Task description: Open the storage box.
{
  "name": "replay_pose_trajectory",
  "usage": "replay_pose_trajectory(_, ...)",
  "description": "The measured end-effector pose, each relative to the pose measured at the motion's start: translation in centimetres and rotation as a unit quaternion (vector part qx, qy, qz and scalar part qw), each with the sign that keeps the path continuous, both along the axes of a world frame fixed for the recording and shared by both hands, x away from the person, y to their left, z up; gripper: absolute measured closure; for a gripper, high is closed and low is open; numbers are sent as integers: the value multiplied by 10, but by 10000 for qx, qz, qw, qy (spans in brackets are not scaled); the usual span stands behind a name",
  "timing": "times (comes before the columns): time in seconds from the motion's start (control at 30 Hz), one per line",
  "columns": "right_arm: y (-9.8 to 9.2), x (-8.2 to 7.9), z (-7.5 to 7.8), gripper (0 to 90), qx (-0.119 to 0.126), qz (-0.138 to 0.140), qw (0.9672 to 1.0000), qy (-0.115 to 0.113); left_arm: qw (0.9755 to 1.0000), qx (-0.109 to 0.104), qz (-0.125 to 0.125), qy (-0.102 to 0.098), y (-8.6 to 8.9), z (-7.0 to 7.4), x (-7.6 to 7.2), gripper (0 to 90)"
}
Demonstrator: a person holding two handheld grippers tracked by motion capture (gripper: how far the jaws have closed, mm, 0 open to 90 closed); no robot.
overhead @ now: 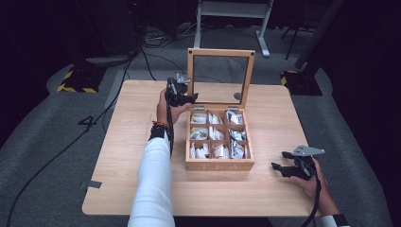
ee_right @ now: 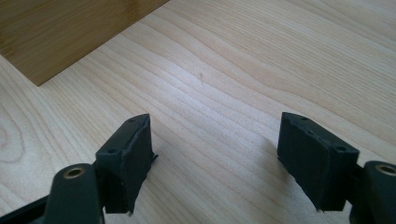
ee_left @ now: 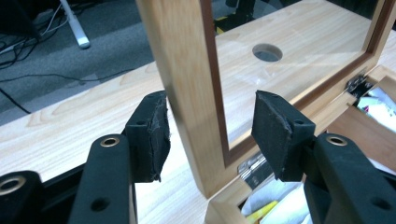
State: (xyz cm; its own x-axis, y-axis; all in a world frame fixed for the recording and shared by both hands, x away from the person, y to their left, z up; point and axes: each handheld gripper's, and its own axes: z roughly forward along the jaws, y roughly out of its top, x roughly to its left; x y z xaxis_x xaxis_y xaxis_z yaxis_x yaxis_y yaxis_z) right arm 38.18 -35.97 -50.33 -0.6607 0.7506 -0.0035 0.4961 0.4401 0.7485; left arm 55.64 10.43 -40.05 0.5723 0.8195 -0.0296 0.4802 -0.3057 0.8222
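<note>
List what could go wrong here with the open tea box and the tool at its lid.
1. The left tool straddles the upright lid frame with its jaws open; a push could swing the lid or shift the tea box.
2. The right tool rests apart on the table, so nothing steadies the box.

A light wooden table stands on grey carpet. Black cables trail across the carpet, near a yellow-and-black striped base and white metal legs.

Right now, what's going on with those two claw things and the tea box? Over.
Left gripper open, jaws astride the lid frame, not clamped. Right gripper open, empty over the table. Tea box open, lid upright. Nothing in the way.
</note>
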Motion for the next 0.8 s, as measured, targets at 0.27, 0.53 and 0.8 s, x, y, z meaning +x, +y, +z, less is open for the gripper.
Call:
replay_pose_trajectory(0.27, 0, 0, 0, 268, 2, 0, 10000, 2, 9994, 314, -119, 25, 7, -2, -10, 403)
replay_pose_trajectory(0.53, 0, 0, 0, 267, 2, 0, 10000, 1, 9983, 498, -281, 77, 23, 3, -31, 277)
replay_pose_trajectory(0.8, 0, 0, 0, 268, 13, -8, 10000, 5, 9956, 809, -452, 130, 43, 1, -59, 238)
